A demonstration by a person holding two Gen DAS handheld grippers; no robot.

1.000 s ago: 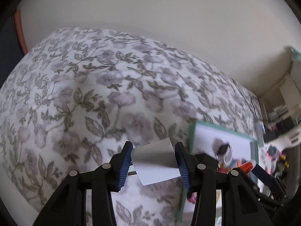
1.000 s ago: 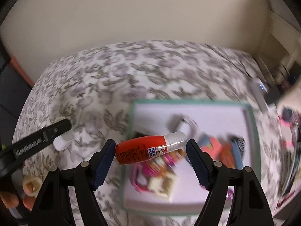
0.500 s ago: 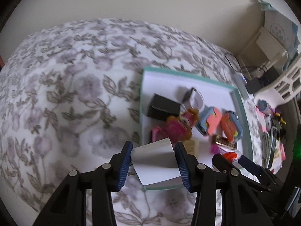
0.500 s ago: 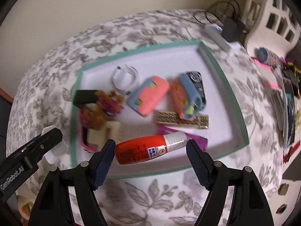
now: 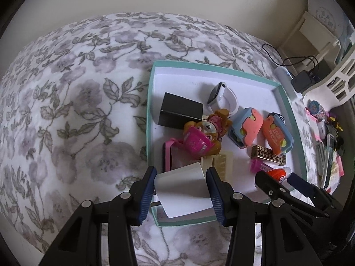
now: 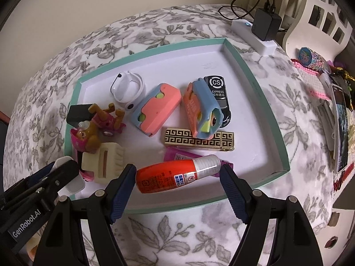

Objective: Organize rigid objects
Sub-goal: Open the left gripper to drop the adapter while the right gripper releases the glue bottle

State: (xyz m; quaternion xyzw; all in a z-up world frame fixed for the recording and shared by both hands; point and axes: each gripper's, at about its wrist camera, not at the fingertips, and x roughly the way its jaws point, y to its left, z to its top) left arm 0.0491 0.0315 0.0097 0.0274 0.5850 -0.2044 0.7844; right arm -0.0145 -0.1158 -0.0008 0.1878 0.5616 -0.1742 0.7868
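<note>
While the left gripper (image 5: 180,190) clamps a white block (image 5: 182,190) and the right gripper (image 6: 177,177) pinches the orange glue bottle (image 6: 173,175), lower each toward 12 o'clock onto bare floor of the teal tray (image 6: 255,84) before parting the jaws.

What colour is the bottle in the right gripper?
Orange-red, with a silver neck band and a white-and-blue label. The bottle shows best in the right wrist view.

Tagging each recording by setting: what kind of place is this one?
Probably a home bedroom: a floral fleece blanket covers a soft, bed-like surface, a power strip with a plugged-in charger lies by the wall, and a teal-rimmed tray holds toys.
</note>
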